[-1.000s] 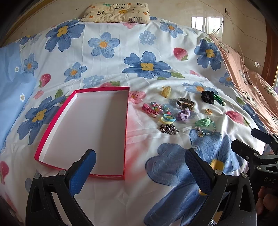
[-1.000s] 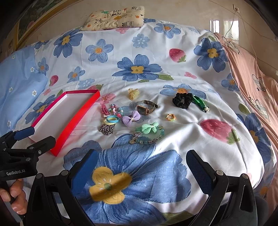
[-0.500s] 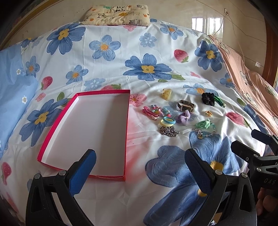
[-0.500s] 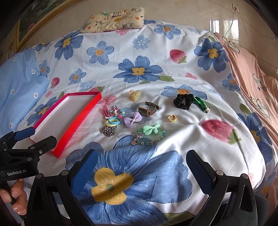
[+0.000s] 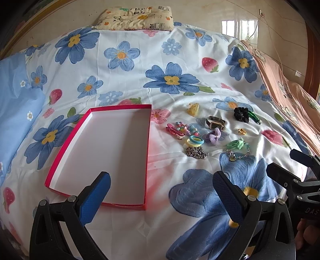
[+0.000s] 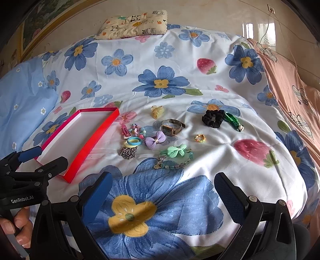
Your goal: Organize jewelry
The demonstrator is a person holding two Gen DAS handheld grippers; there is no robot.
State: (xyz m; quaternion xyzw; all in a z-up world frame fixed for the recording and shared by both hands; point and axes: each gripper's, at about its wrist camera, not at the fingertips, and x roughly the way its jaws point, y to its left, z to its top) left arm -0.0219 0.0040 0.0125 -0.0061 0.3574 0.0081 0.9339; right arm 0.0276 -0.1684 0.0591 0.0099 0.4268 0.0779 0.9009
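A shallow red box [image 5: 60, 162] with a white inside lies empty on the flowered bedsheet, left of a cluster of jewelry; it also shows in the right wrist view [image 6: 91, 140]. The cluster holds a watch [image 6: 171, 128], a purple bow [image 6: 155, 140], a green bow [image 6: 176, 151], a bead bracelet [image 6: 174, 163], a metal chain [image 6: 128, 153], hair rings [image 6: 133, 142], a pink clip [image 6: 125, 130], a yellow claw clip [image 6: 157, 111], a black scrunchie [image 6: 213, 118] and a small ring [image 6: 199, 138]. My left gripper [image 5: 160, 198] is open over the box's near right corner. My right gripper [image 6: 162, 197] is open, short of the cluster.
A panda-print pillow [image 5: 134, 18] lies at the bed's far end. A blue pillow [image 5: 14, 112] is at the left and a pink blanket [image 5: 290, 96] along the right. A green clip [image 6: 234, 121] lies beside the scrunchie.
Both views have shifted slightly; the box and jewelry sit a little lower in frame, so both grippers have tilted or risen a touch. Nothing was grasped or moved.
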